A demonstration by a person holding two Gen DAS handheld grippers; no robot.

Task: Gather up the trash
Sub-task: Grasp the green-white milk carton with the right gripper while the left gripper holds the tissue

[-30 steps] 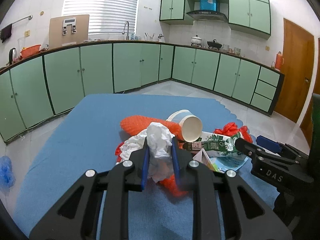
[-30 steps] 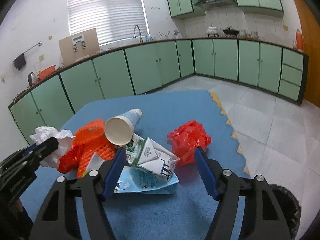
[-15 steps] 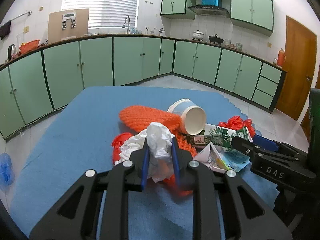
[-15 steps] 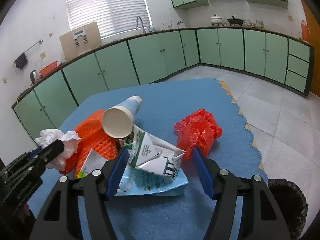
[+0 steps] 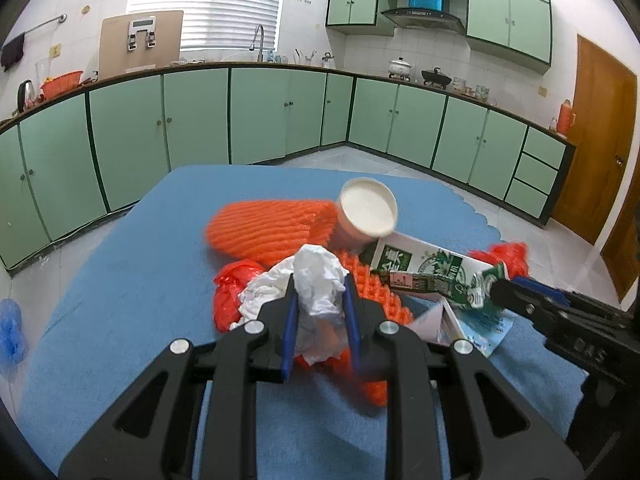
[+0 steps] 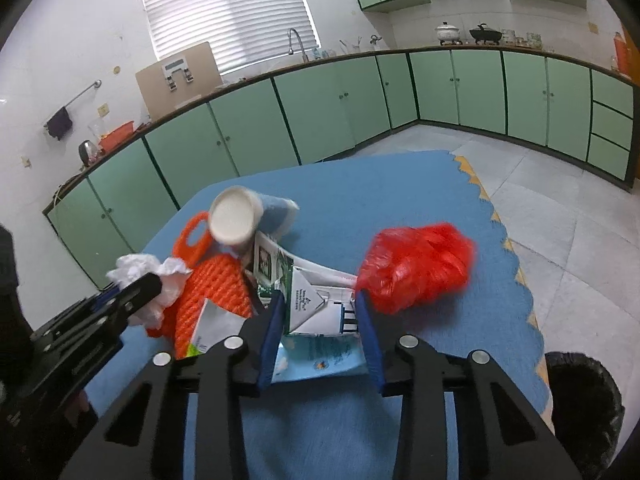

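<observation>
A crumpled white tissue (image 5: pixel 320 268) sits pinched between the blue pads of my left gripper (image 5: pixel 320 300), which is shut on it above the trash pile. My right gripper (image 6: pixel 320 300) has its jaws closing, and both pads press the sides of a green-and-white milk carton (image 6: pixel 308 280). A white paper cup (image 6: pixel 234 220) lies tipped against the carton's far end. Orange foam netting (image 5: pixel 272 228) spreads under the tissue. One red plastic bag (image 6: pixel 416 264) lies right of the carton, another (image 5: pixel 232 284) left of the tissue. A light blue packet (image 6: pixel 316 356) lies under the carton.
The trash lies on a table with a blue cloth (image 5: pixel 140 260). A black bin (image 6: pixel 580 396) stands low at the right, off the cloth's scalloped edge. Green kitchen cabinets (image 5: pixel 260 116) line the far walls, with tiled floor (image 6: pixel 560 200) between them and the table.
The right jaws narrowed from wide apart onto the milk carton, which now stands squeezed and taller. The cup tipped with its mouth more toward the cameras. The left gripper kept its hold on the tissue.
</observation>
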